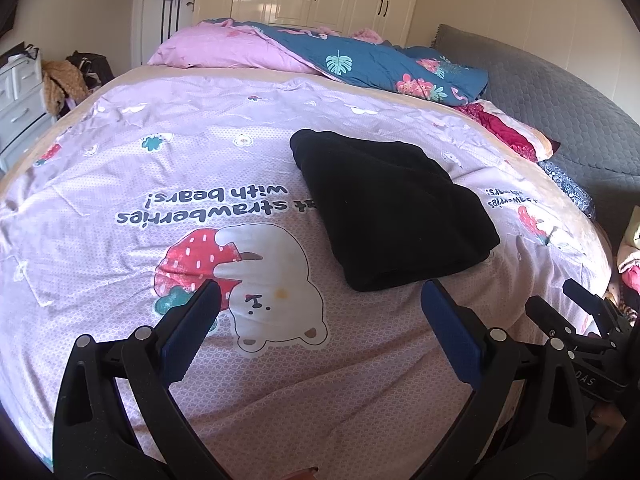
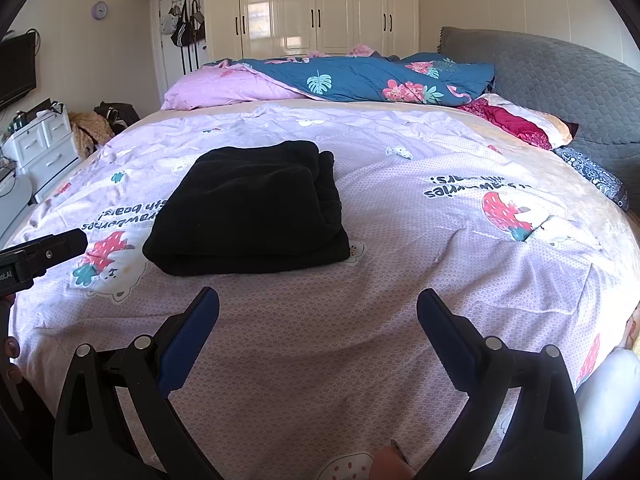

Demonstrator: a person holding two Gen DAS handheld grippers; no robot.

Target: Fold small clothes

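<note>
Blue-padded left claw (image 1: 320, 312) and right claw (image 2: 318, 312) both stand wide apart, empty, at lower frame above the pink bedspread (image 2: 400, 240). Folded black garment (image 1: 384, 208) lies on the bed, centre frame, beyond both claws.

Both wrist cameras sit low over the near edge of the bed (image 1: 120, 200), looking forward along their own fingers (image 1: 192, 332) toward the far wardrobe (image 2: 320, 8). The left view stands further left, so the folded black garment (image 1: 392, 208) lies right of centre; in the right view it lies left of centre (image 2: 252, 208). Both share the pink quilt, the garment, the far pillows and the grey headboard (image 2: 560, 92) at right.
</note>
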